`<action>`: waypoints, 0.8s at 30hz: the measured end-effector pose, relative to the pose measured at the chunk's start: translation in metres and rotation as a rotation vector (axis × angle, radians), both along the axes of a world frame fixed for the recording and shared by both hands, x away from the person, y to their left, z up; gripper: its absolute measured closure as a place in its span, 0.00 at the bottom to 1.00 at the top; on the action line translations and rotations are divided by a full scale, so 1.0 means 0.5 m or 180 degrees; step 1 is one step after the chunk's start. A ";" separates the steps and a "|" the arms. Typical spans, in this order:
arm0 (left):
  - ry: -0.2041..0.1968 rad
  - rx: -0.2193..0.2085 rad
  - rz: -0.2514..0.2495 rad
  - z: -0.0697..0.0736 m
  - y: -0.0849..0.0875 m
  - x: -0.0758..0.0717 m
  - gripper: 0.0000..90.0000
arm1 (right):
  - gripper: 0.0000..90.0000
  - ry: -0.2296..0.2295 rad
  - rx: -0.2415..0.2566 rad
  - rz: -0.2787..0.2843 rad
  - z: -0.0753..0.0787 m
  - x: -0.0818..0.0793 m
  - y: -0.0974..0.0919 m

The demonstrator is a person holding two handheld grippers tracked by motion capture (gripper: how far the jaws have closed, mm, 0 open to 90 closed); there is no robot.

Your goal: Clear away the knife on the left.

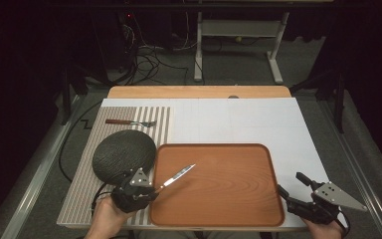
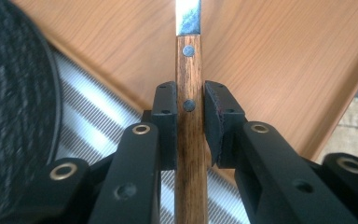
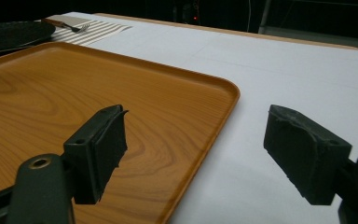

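The knife point(image 2: 189, 116) is in my left gripper point(image 2: 189, 121), its handle of dark, straight-grained wood with two round metal rivets clamped between the flat black pads point(image 2: 164, 126). In the high view my left gripper point(image 1: 151, 188) sits at the near left corner of the tray point(image 1: 258, 209), and the slim, shiny metal blade slants out over the tray's near left part, pointing far and right. Whether the blade tip touches the tray I cannot tell.

The tray is a rounded rectangle of smooth orange-brown wood grain with a low raised rim, lying on a plain white sheet point(image 1: 238, 119) that covers the table. Just left of it lies a dark, round plate point(image 1: 122, 152) with a rough, speckled surface, resting on a mat point(image 1: 82, 184) of fine grey and white stripes. At the far end of that mat lies a fork point(image 1: 129, 122) with a brown wooden handle and metal tines.

My right gripper point(image 1: 291, 188) rests at the near right corner of the tray, its jaws spread wide with nothing between them; one worn, dark pad point(image 3: 107, 149) hangs over the tray's rim and the other over the white sheet.
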State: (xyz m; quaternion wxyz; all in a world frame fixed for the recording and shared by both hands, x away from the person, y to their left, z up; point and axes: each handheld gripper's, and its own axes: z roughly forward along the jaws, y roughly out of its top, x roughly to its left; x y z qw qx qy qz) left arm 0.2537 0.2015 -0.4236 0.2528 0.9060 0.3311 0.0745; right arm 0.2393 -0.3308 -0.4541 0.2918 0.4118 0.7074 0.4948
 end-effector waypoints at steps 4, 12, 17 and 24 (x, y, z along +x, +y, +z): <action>-0.0011 0.0001 -0.0003 -0.001 -0.020 0.006 0.81 | 0.24 -0.0005 -0.0004 -0.0002 0.000 -0.001 0.000; -0.0013 -0.0078 -0.0051 0.000 -0.064 0.019 0.81 | 0.24 -0.0004 -0.0006 -0.0004 0.000 -0.001 0.000; 0.0023 -0.0099 -0.0071 -0.004 -0.089 0.027 0.81 | 0.24 -0.0002 -0.0003 -0.0008 0.000 -0.001 0.000; 0.0085 -0.0107 -0.0137 -0.013 -0.123 0.031 0.81 | 0.24 0.0000 -0.0010 -0.0002 0.000 -0.001 0.000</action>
